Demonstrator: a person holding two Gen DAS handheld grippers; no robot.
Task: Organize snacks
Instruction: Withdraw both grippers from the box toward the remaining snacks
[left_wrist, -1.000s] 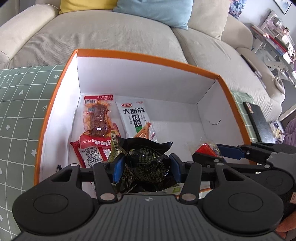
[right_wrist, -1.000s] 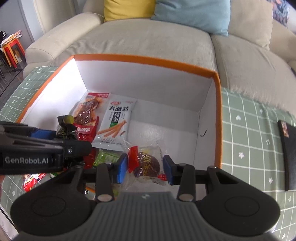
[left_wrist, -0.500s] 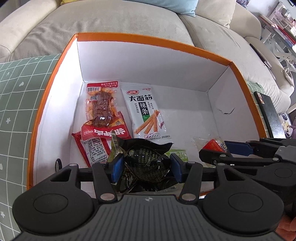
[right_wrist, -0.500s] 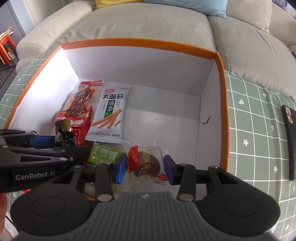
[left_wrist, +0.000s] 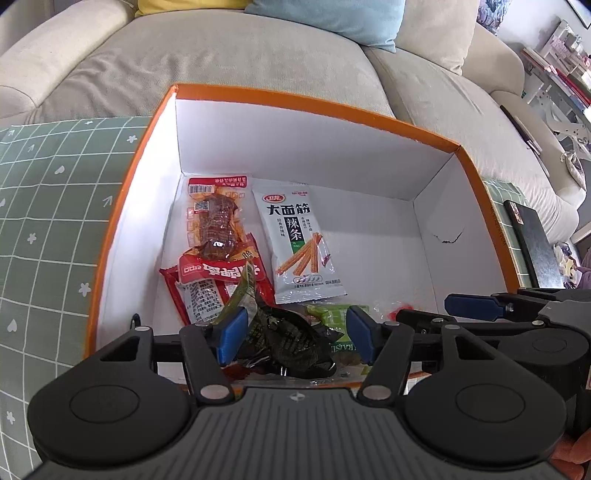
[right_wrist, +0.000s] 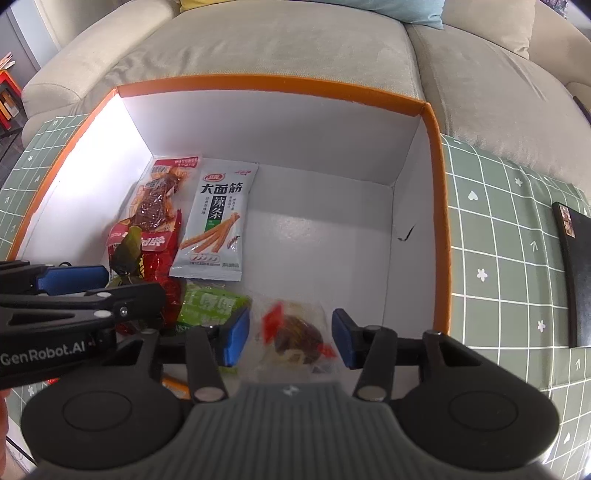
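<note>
An orange-rimmed white box (left_wrist: 295, 99) (right_wrist: 439, 206) holds several snack packets. My left gripper (left_wrist: 293, 334) is open over the box's near left; a dark green foil packet (left_wrist: 284, 343) lies loose between its fingers, also in the right wrist view (right_wrist: 127, 254). My right gripper (right_wrist: 290, 338) is open over the near middle, with a clear packet holding a dark snack (right_wrist: 295, 334) between its fingers. A white spicy-strip packet (left_wrist: 299, 240) (right_wrist: 218, 225), red packets (left_wrist: 214, 277) (right_wrist: 155, 221) and a green packet (right_wrist: 207, 306) lie on the box floor.
The box stands on a green grid tablecloth (left_wrist: 48, 221) (right_wrist: 509, 236). A beige sofa (left_wrist: 221, 62) (right_wrist: 277, 48) is behind it. A black flat object (right_wrist: 576, 280) (left_wrist: 532, 243) lies on the cloth to the right.
Both grippers have opened wider and released their packets into the box. The dark green packet has dropped and spread. The clear packet has settled on the box floor.
</note>
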